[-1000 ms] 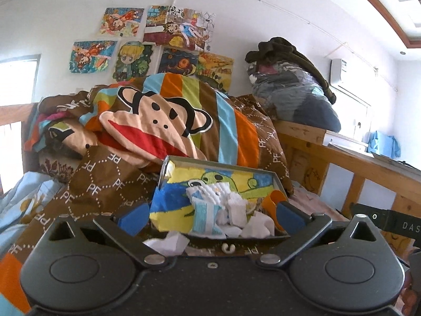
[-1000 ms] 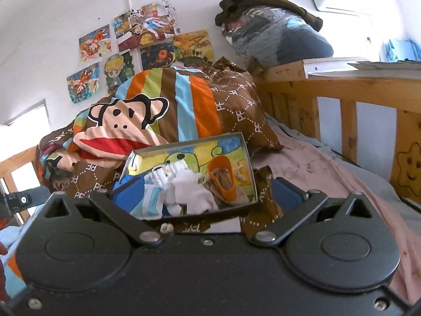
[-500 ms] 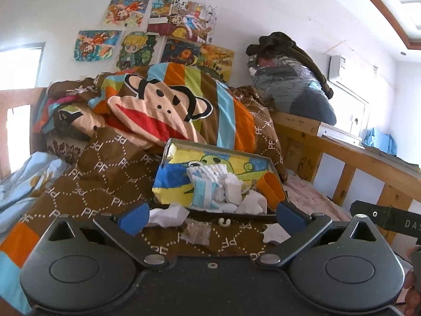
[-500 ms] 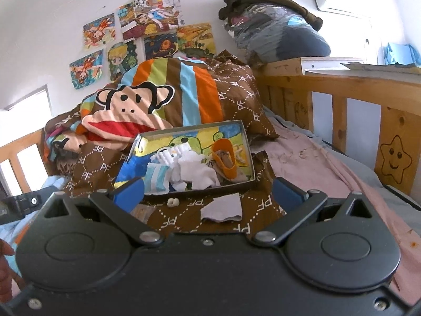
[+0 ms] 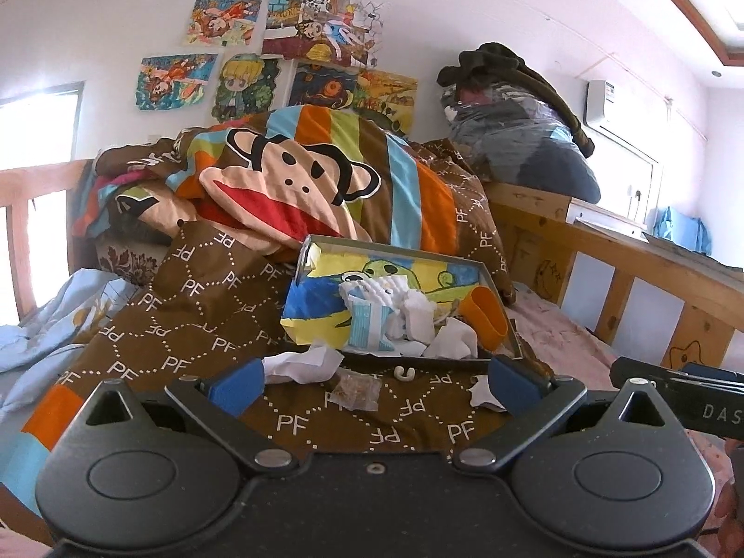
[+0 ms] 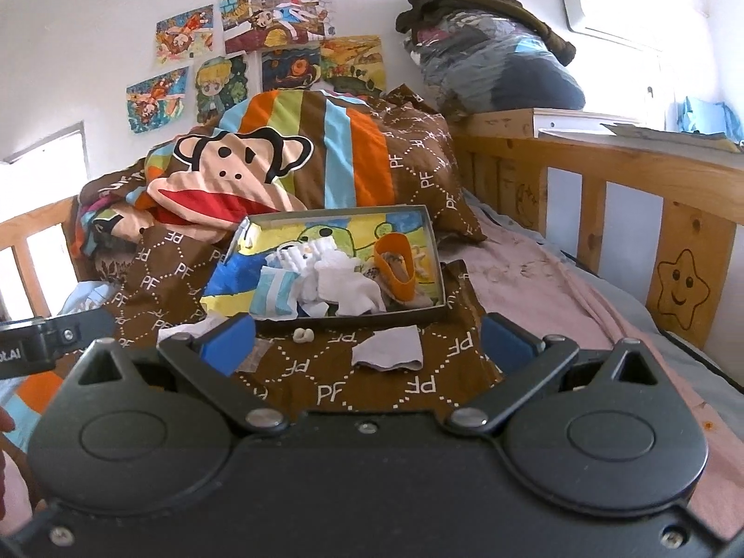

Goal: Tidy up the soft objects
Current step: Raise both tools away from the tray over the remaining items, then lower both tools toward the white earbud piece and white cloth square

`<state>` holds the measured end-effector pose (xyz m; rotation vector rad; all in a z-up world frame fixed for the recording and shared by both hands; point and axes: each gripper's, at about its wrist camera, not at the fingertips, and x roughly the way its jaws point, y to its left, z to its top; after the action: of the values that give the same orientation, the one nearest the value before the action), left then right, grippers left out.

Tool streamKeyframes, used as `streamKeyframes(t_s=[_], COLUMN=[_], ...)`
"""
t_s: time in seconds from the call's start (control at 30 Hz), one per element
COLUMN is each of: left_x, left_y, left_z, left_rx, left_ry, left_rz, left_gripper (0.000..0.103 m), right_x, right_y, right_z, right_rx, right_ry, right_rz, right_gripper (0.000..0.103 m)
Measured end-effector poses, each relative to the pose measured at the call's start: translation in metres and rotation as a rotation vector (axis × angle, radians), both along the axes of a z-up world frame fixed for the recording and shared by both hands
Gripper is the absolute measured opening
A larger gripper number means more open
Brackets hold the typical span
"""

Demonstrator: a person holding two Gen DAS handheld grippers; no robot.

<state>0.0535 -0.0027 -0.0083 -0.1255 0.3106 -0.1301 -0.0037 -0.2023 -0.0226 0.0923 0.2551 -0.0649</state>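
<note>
Held both grippers, left (image 5: 372,379) and right (image 6: 367,337), jaws spread wide, gripping nothing. Counted one shallow rectangular box (image 6: 432,251) on the brown quilt (image 6: 325,386), heaped with soft white socks (image 6: 344,279); one flat grey cloth (image 6: 388,348) beside it.

Lying open between the spread blue fingertips (image 6: 228,337): bare brown quilt (image 6: 325,390). Blocking straight ahead: shallow box (image 6: 418,314), crowded with white socks (image 6: 344,281) and an orange cup (image 6: 395,265). Piling up behind it: monkey-print bedding (image 6: 242,172). Walling the right: wooden rail (image 6: 604,186).
</note>
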Motion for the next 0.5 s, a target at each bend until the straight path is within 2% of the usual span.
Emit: streamKeyframes(t_s=[0.5], left_x=[0.002], left_y=[0.002], left_z=[-0.005], left_rx=[-0.016], left_ry=[0.035], left_rz=[0.013], left_gripper=[0.102], right_x=[0.012], right_y=[-0.001], right_z=[0.001], right_rx=[-0.037], right_ry=[0.021], right_rz=[0.013], right_gripper=[0.103])
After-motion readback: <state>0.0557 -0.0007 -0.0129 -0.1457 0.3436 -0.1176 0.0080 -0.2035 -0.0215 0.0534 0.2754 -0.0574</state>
